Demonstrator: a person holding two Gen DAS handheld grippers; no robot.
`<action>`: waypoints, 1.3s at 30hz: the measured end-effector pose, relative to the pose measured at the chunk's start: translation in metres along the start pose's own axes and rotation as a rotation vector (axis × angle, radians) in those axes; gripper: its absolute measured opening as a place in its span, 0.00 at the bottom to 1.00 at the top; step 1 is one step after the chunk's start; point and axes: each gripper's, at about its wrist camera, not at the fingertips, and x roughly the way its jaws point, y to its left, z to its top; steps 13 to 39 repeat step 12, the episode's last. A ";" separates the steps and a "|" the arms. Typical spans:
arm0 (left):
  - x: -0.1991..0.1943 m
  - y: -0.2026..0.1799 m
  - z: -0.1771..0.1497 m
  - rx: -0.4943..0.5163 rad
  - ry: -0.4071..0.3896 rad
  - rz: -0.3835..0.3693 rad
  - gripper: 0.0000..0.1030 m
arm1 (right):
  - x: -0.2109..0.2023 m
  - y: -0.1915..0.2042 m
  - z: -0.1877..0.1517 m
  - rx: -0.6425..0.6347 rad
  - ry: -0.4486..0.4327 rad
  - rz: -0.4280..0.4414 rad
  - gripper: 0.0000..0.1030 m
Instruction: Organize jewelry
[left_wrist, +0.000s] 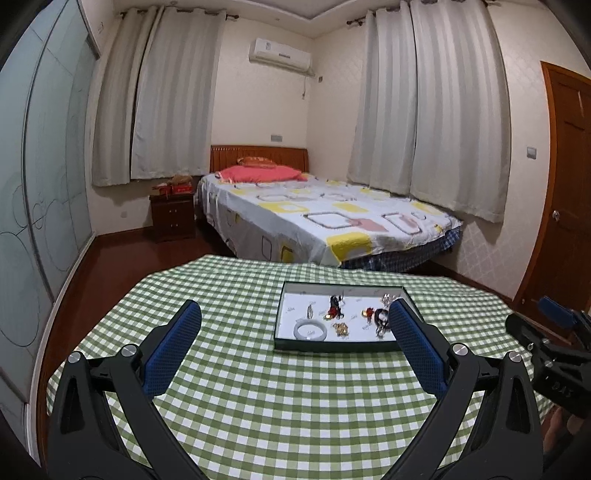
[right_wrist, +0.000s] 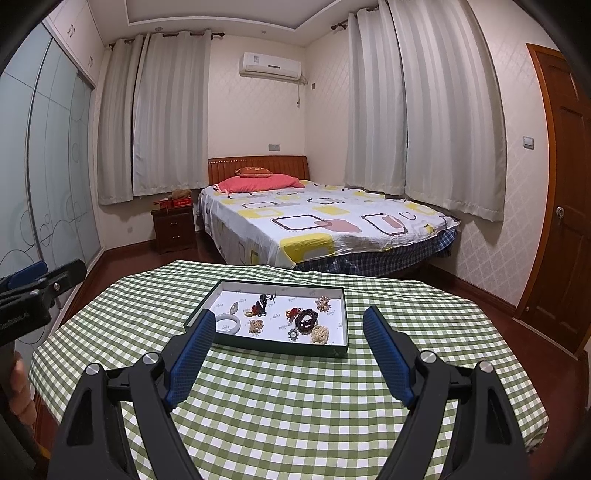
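A shallow dark-rimmed tray (left_wrist: 332, 346) with a white floor lies on the green checked tablecloth (left_wrist: 280, 398); it also shows in the right wrist view (right_wrist: 273, 347). In it lie several jewelry pieces: a white jade bangle (left_wrist: 311, 331) (right_wrist: 228, 324), a dark bead bracelet (right_wrist: 306, 321), a pale bead bracelet (right_wrist: 320, 334), gold pieces (left_wrist: 341, 328) and red-black charms (left_wrist: 335, 307). My left gripper (left_wrist: 294, 310) is open and empty, above the table short of the tray. My right gripper (right_wrist: 290, 318) is open and empty, just before the tray's near rim.
The table's far edge drops to a dark red floor (left_wrist: 122, 258). Beyond stand a bed (left_wrist: 317, 218), a nightstand (left_wrist: 172, 216), curtains and a wooden door (right_wrist: 565, 206). A frosted wardrobe (left_wrist: 40, 177) runs along the left.
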 end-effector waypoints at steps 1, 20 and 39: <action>0.004 0.001 -0.001 0.009 0.016 0.002 0.96 | 0.001 0.000 0.000 -0.001 0.001 0.000 0.77; 0.040 0.013 -0.015 -0.001 0.119 -0.001 0.96 | 0.015 -0.009 -0.003 0.029 0.037 0.002 0.77; 0.040 0.013 -0.015 -0.001 0.119 -0.001 0.96 | 0.015 -0.009 -0.003 0.029 0.037 0.002 0.77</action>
